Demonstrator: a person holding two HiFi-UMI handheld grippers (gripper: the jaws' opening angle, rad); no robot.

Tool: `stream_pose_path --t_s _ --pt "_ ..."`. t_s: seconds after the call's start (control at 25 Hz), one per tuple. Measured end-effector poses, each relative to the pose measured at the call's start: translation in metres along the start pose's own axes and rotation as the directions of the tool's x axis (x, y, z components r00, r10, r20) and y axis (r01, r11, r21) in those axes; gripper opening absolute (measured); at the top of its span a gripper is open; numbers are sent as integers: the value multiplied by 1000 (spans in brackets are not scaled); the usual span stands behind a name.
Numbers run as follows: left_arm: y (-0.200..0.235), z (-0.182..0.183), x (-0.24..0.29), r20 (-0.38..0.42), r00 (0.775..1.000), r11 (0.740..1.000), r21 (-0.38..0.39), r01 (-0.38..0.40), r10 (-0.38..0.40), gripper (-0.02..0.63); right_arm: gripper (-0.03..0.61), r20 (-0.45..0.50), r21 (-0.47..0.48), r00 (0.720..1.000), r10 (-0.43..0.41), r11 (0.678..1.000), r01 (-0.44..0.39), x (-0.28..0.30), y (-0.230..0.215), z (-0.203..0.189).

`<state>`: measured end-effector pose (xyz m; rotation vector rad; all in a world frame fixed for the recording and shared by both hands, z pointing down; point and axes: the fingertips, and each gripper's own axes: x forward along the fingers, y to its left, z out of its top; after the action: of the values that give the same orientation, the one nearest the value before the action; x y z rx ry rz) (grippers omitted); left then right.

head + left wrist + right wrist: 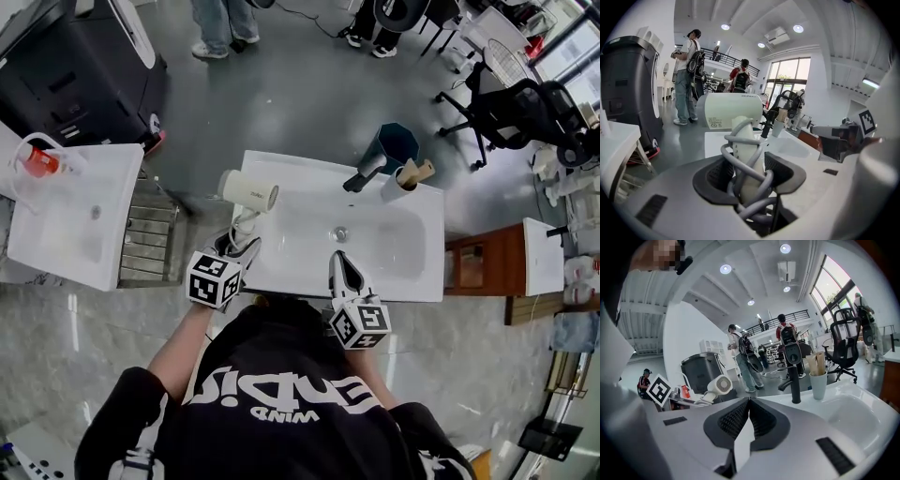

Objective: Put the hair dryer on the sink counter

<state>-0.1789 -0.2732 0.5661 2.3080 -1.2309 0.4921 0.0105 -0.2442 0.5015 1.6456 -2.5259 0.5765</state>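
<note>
head view, centre-left: left gripper (240, 243) grasps the cream plastic hair dryer (249, 191) by its cord-wrapped handle (746, 143), barrel (733, 110) crosswise above the left end of the white sink counter (302, 180). right gripper (343, 272) is clenched, empty.

Upside down on black shirt (281, 441): small white "WIND" under larger unclear lettering; label (715, 123) on hair dryer (736, 108) too small to read

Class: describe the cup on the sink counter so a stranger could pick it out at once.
Start at the white sink counter that has a black faucet at its far edge. The cup stands right beside that faucet: pale, with tan sticks poking out.
</note>
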Motion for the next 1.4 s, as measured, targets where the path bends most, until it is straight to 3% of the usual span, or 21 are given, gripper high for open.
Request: stream_pose_path --t_s 0.68,1.08,1.4 --pt "31 -15 90 -155 988 1000 9 17 -15 207 24 -33 25 999 -9 1000 10 36 -45 4" --pt "51 -31 119 -284 958 999 13 33 -28 207 24 -52 37 999 3 999 -1 57 -59 4" --pt "59 -37 134 -339 940 999 7 39 -34 207 24 -57 46 998 4 999 -2 68 -68 4"
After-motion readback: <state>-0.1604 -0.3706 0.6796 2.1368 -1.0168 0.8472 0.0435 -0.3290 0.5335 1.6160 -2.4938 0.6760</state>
